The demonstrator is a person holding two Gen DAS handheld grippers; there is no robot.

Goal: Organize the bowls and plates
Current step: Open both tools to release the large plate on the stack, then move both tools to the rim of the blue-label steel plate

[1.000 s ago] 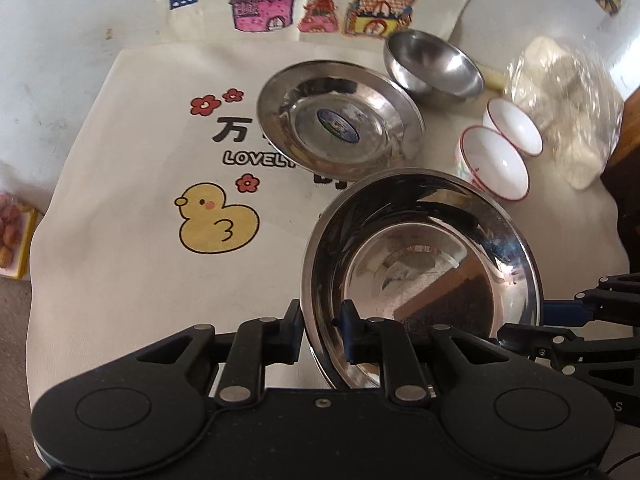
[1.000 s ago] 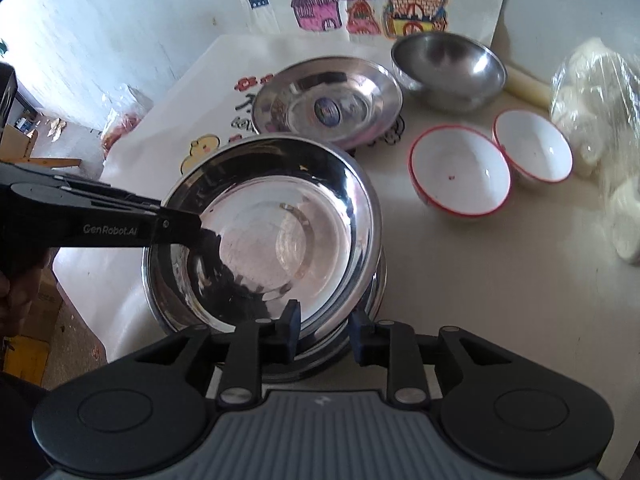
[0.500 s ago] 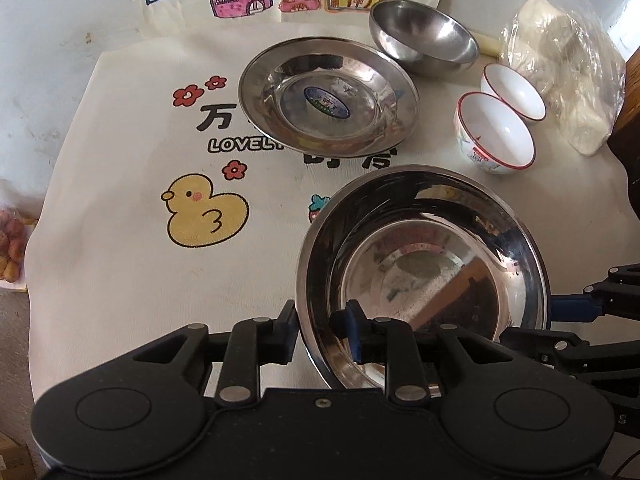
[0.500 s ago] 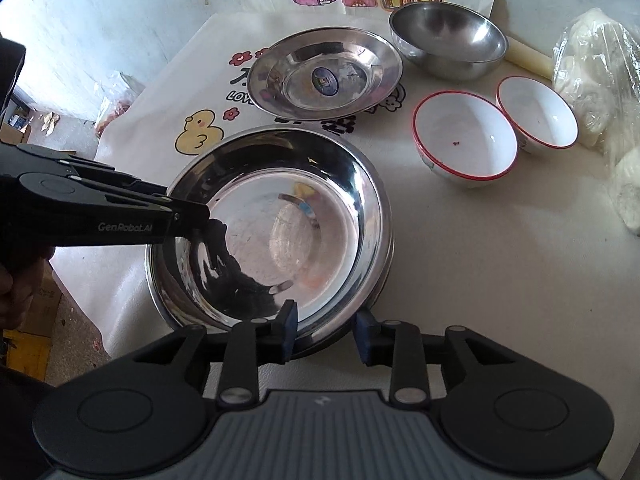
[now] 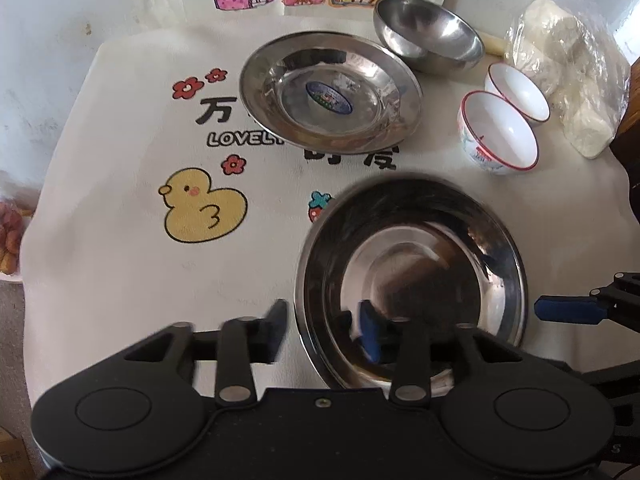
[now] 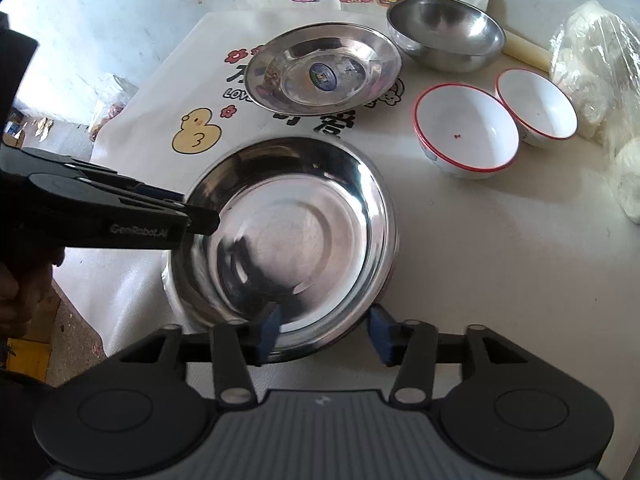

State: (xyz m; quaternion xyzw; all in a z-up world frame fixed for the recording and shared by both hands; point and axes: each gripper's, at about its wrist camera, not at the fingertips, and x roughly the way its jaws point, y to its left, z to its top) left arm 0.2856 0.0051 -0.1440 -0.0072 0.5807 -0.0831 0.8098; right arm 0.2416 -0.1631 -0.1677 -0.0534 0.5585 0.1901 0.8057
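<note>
- Where the near edge of the table is seen, a large steel plate lies flat on the cream cloth, its rim passing between the fingers of both grippers.
- The left gripper has just been opening: its jaws are spread on either side of the plate's rim, and no pad is seen pressing on it.
- The right gripper has likewise just been opening; its pads stand apart at the near rim, which is released.
- A second rim may be glimpsed beneath the plate in the right wrist view, though the blur leaves this uncertain.
- A smaller steel plate with a sticker at its centre is set further back on the cloth.
- A steel bowl is placed just behind it, to the right.
- Two white bowls with red rims are set side by side at the right, touching.
- A plastic bag of white lumps is seen beyond them.
</note>
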